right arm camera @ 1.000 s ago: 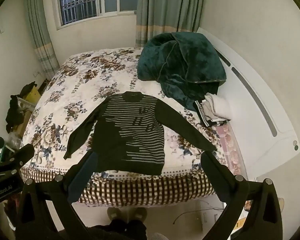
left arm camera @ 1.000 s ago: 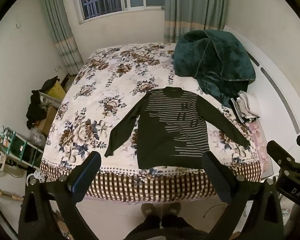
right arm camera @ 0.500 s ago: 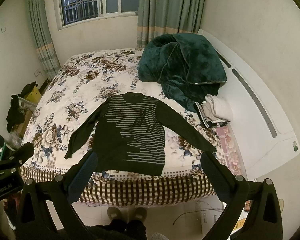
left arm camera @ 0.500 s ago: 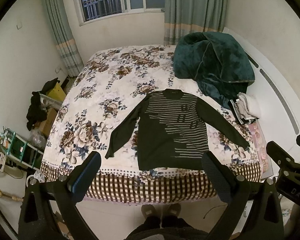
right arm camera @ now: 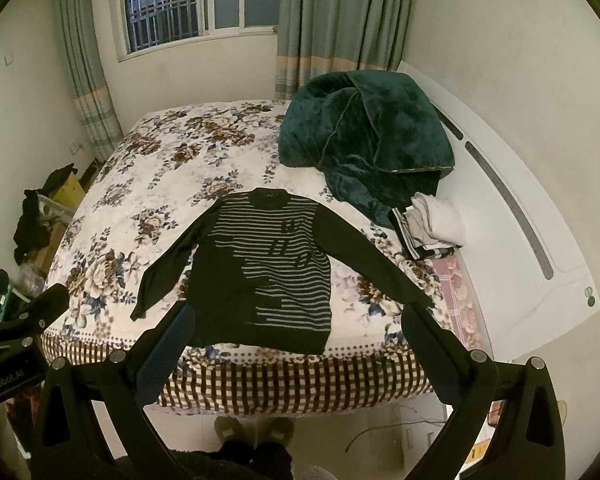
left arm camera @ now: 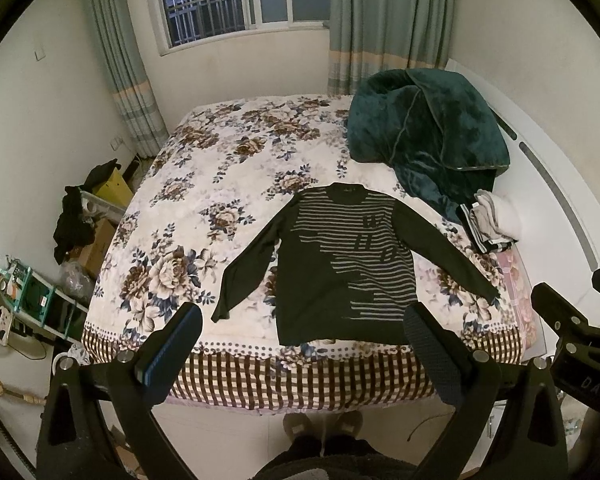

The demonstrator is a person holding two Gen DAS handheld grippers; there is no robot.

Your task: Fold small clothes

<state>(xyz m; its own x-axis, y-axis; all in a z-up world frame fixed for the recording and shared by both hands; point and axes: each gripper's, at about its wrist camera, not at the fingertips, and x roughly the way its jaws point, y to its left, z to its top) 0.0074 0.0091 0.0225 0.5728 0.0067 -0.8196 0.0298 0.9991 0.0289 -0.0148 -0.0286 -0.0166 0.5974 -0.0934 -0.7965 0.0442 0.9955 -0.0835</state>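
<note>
A dark long-sleeved sweater [left arm camera: 340,272] with pale stripes lies flat, front up, sleeves spread, near the front edge of the floral bed [left arm camera: 204,208]. It also shows in the right wrist view [right arm camera: 260,276]. My left gripper [left arm camera: 302,320] is open and empty, held high above the bed's front edge, well apart from the sweater. My right gripper [right arm camera: 296,320] is open and empty too, at about the same height. Each gripper shows at the side of the other's view.
A dark green blanket [left arm camera: 424,140] is heaped at the bed's far right. A small stack of folded clothes [left arm camera: 492,220] lies next to it by the white headboard [right arm camera: 512,216]. Boxes and shelves [left arm camera: 76,232] stand on the floor left of the bed. The person's feet [left arm camera: 320,428] are at the bed's foot.
Both views have risen slightly, so the bed and sweater sit a little lower in frame. The sweater has not moved. Both grippers stay open.
</note>
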